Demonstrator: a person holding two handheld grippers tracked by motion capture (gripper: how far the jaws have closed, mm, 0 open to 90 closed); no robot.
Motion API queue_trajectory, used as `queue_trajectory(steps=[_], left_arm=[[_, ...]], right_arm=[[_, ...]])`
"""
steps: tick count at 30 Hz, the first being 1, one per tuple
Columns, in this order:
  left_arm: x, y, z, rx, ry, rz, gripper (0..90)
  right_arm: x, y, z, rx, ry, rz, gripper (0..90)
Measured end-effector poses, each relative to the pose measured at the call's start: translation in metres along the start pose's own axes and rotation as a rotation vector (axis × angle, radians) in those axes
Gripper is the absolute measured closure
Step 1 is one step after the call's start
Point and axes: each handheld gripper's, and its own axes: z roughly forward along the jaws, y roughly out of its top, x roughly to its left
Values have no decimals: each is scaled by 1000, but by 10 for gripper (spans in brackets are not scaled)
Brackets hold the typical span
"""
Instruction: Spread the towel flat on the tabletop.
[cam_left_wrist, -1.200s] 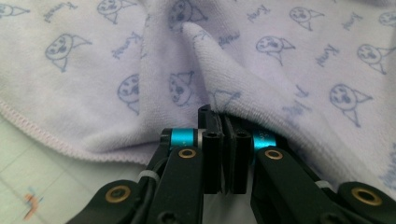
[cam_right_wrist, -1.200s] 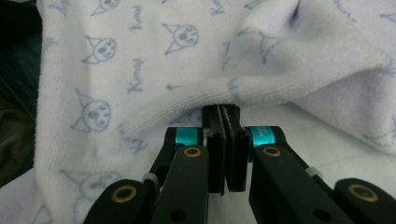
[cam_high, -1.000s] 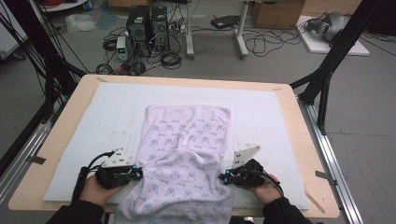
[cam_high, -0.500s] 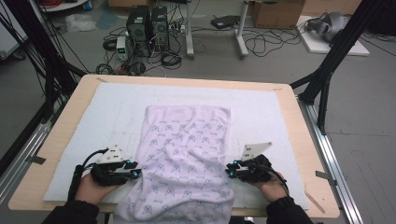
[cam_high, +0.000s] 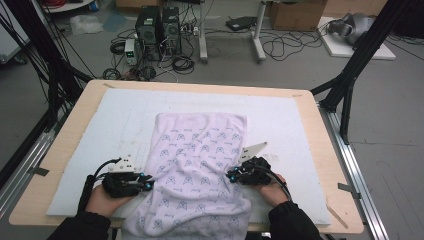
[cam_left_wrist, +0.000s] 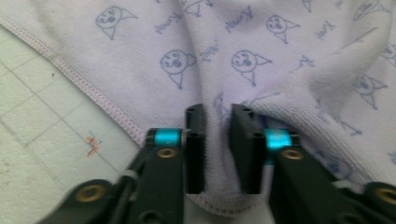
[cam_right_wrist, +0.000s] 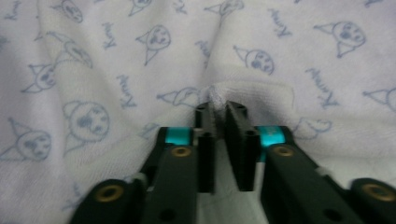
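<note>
1. Lilac terry makes up the towel (cam_high: 200, 170), printed with small blue faces and lying on a white mat (cam_high: 90, 130) that covers the table (cam_high: 60, 125).
2. Its near end hangs over the table's front edge and is cut off by the bottom of the high view (how far it drops cannot be told).
3. Both forearms are cut off there too, so no more than sleeves and hands show.
4. In the high view the jaw tips of both grippers are too small to make out.
5. Left gripper (cam_left_wrist: 218, 122): the towel's stitched hem runs in from the upper left and passes under its left jaw; a fold of cloth sits between the jaws, which have just been closing and now pinch it.
6. What lies below that pinch is hidden by the gripper's own black body.
7. Right gripper (cam_right_wrist: 218, 112): its jaws stand nearly together, clamped on a raised ridge of towel right at the tips, with cloth spread beyond and to both sides.
8. Seen from above, the towel lies between the two grippers, the left gripper (cam_high: 142, 183) at its left edge and the right gripper (cam_high: 235, 175) at its right edge, with wrinkles running between them.
</note>
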Motion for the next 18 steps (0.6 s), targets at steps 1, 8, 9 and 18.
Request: queue_trajectory(steps=[1,8,9,18], left_arm=[[-1,0,-1,1,7,11,823],[2,6,-13,-34,52,12,846],[3,7,-14,-42,51,5,840],[5,4,-9,-3,56,-17,608]], right_arm=[[-1,0,-1,3,0,-8,861],[2,-12,-38,20,-47,-15,864],[2,-14,-46,25,-64,-14,864],[0,-26,-60,-53,-70,14,688]])
